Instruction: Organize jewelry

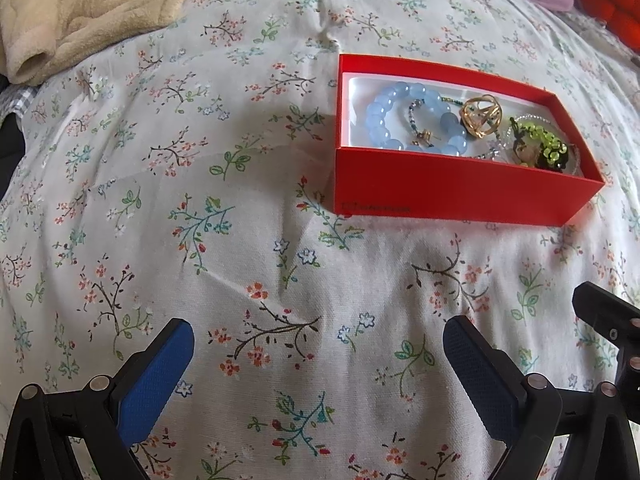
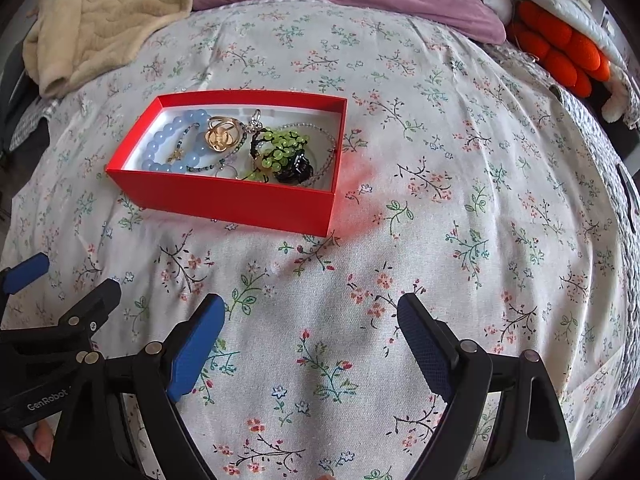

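**Red box full, both claws empty**

Red box (image 2: 224, 200) sat on the floral bed (image 2: 440, 240) at your eleven o'clock, holding the blue bead bracelet (image 2: 168, 148), gold ring (image 2: 222, 134) and green beaded charm (image 2: 280, 152). Your left claw (image 1: 318, 364) and right claw (image 2: 312, 344) were spread wide, gripping nothing. I judged nothing remained loose; you needed only to lift away without nudging the box.

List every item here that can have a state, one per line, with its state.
Red box: open, no lid, on the bedspread.
Blue bead bracelet: inside the box, lying flat.
Gold ornament: inside the box, resting on the bracelets.
Green bead piece: inside the box.
Left claw: open, empty.
Right claw: open, empty.
Beige blanket: crumpled.
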`<state>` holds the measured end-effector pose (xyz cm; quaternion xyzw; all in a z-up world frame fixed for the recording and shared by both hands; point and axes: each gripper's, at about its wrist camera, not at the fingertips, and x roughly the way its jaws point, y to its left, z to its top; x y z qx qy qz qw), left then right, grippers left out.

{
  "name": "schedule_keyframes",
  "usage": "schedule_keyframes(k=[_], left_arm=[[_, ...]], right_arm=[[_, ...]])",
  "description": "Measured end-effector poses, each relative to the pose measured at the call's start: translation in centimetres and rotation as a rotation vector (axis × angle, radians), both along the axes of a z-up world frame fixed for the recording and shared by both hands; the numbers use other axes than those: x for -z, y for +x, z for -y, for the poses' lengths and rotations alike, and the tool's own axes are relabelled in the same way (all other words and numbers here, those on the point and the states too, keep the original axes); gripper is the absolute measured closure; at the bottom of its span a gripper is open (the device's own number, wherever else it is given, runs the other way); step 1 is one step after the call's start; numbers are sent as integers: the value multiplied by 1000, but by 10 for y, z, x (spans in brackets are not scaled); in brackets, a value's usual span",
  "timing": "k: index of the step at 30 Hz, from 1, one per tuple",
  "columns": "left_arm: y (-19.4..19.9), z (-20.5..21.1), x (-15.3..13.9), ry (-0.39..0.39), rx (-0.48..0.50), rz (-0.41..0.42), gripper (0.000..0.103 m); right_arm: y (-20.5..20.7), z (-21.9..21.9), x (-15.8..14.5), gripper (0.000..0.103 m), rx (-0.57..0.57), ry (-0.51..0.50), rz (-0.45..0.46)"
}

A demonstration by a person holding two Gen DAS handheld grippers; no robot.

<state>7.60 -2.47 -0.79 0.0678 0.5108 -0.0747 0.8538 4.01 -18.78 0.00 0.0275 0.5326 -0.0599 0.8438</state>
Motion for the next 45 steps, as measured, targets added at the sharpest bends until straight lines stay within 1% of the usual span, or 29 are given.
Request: schedule_keyframes(k=[25,45], left_arm=[[0,0,0,1,6,-1,1],[-4,5,-3,-1,27,15,1]], right_arm=[[0,0,1,13,0,-1,0],[-1,1,2,13,7,-1,4]])
